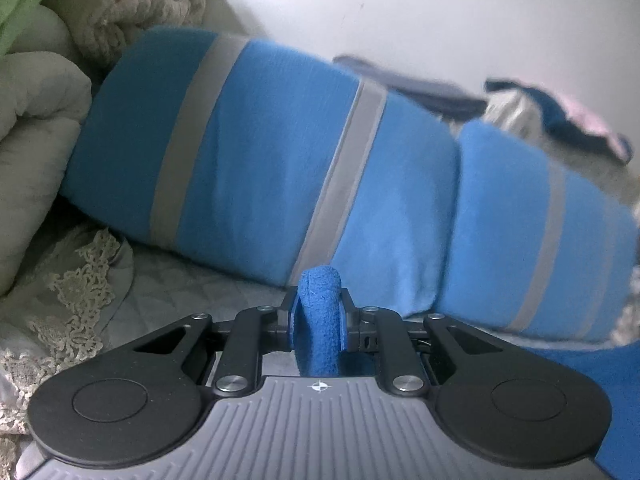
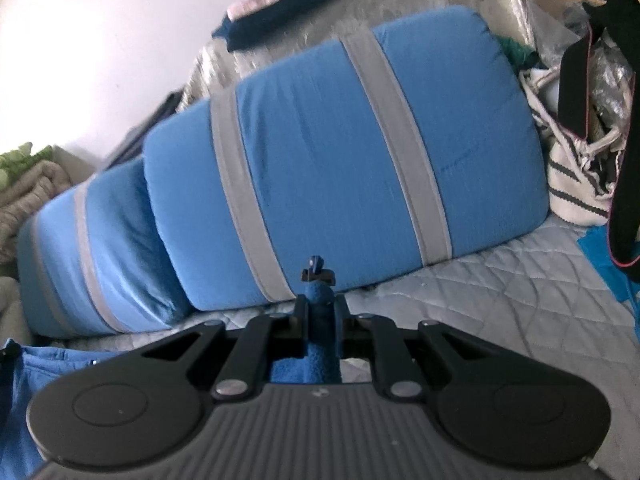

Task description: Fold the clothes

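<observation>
Both grippers clamped, raised side by side.
The left gripper [image 1: 318, 316] and right gripper [image 2: 320, 320] each pinch blue fabric [image 1: 318, 332] between closed jaws.

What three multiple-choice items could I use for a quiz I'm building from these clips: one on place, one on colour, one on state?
1. What do the blue pillows lie on?
A. quilted bedcover
B. wooden floor
C. glass desk

2. What colour are the pillows' stripes?
A. red
B. grey
C. black

3. The left hand-held gripper is:
A. wide open
B. out of view
C. shut on blue fabric

Answers: 1 A, the quilted bedcover lies under them. 2 B, grey bands cross the blue. 3 C, blue fabric is pinched between its jaws; the right hand-held gripper likewise.
</observation>
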A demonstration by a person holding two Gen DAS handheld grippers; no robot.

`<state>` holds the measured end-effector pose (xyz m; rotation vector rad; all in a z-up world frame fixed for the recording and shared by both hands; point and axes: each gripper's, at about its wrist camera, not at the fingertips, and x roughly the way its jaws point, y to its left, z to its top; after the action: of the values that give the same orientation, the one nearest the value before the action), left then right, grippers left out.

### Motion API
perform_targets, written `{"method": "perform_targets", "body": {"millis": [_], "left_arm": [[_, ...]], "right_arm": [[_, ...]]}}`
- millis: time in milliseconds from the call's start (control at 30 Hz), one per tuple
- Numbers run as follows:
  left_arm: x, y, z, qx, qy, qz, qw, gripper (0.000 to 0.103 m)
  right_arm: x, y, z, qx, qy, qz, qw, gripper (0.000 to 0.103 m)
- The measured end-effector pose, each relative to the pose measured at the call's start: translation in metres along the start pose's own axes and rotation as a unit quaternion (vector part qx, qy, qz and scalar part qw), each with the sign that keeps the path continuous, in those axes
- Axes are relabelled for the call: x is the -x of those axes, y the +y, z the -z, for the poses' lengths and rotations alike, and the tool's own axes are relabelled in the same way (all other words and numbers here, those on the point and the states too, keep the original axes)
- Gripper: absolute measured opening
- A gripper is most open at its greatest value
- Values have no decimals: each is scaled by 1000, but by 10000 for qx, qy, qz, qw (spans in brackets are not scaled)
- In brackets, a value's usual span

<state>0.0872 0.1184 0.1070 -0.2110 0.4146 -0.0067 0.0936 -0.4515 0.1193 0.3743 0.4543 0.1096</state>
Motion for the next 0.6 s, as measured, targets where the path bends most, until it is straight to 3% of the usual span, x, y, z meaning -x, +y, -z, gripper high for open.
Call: {"method": "perform_targets", "body": {"millis": [233,600], "left_arm": [[-45,6,11,-118,512,-337,9980,18],[-83,14,22,0,991,-448,9941,18]], "right_arm": [[-35,-5,5,96,240,310,9992,12],[-82,-5,12,332,638,657,9952,12]]}}
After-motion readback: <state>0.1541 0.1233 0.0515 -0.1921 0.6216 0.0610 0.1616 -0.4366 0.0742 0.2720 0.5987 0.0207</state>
